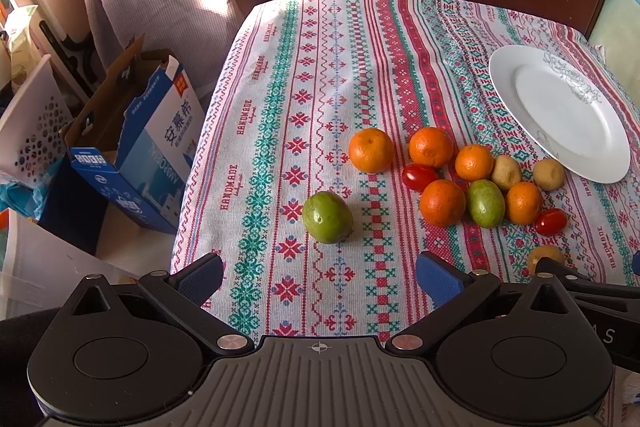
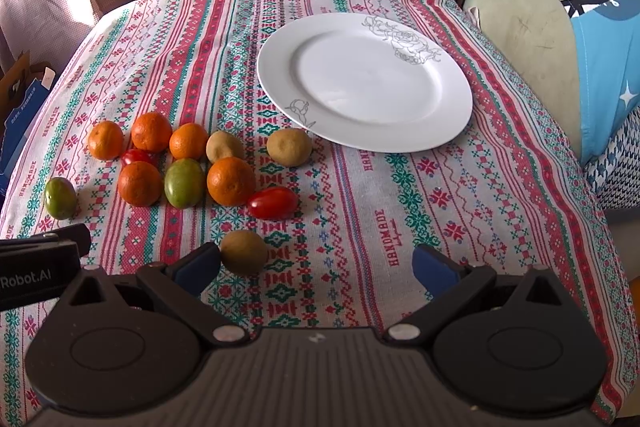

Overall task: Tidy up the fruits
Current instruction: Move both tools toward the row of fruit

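Plainly nothing gripped yet: left gripper point(image 1: 319, 277) spread wide and empty at the bottom of its view, right gripper point(image 2: 316, 267) likewise spread and empty, both hanging above the red, green and white cross-stitch patterned tablecloth point(image 1: 280, 75). Ahead, a loose cluster of small round orange mandarins point(image 2: 231, 181), oval green fruits point(image 2: 184, 183), glossy red cherry tomatoes point(image 2: 273, 203) and dull brown-skinned round fruits point(image 2: 289, 147), lying left of centre in the right wrist view, just short of the bare white ceramic plate with a grey rose drawing point(image 2: 448, 123) in the upper middle. Nearest to the right gripper: one brown round fruit point(image 2: 244, 252), just beside the left blue pad point(image 2: 198, 267), off the centre line. Nearest to the left gripper: a lone green oval fruit point(image 1: 327, 217), apart from the pile, straight ahead between the blue pads. Probably best to begin with these strays: centre the fruit between the pads, come down low to the cloth, close gently around the widest part, no squeezing of soft skins, especially tomatoes. Worth grouping like with like on the plate, away from its rim, since round fruit likely to roll.
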`<state>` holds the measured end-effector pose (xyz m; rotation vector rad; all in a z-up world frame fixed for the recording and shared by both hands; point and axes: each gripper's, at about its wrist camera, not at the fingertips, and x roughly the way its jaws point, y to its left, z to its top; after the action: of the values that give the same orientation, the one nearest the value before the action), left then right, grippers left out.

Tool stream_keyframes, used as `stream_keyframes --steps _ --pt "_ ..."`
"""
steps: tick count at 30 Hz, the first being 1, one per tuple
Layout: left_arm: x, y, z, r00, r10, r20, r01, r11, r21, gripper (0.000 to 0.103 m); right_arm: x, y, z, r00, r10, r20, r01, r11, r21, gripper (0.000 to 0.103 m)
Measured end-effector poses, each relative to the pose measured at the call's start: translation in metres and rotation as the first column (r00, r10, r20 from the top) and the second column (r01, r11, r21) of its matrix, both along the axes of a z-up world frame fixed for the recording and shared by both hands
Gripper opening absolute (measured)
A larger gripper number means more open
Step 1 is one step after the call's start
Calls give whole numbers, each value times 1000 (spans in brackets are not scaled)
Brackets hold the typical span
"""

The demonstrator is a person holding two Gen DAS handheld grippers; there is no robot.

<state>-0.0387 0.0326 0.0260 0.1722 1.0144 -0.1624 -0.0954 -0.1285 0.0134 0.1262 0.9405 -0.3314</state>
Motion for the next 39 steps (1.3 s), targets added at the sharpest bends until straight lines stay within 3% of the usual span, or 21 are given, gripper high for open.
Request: stream_keyframes --steps 28,39 --pt "-3 -3 2 1000 -17 14 18 999 -27 102 -6 -8 -2 1000 11 22 -11 999 37 101" --pt "-5 9 0 1000 -27 5 27 997 -74 103 -36 -32 3 992 52 114 -65 991 115 100"
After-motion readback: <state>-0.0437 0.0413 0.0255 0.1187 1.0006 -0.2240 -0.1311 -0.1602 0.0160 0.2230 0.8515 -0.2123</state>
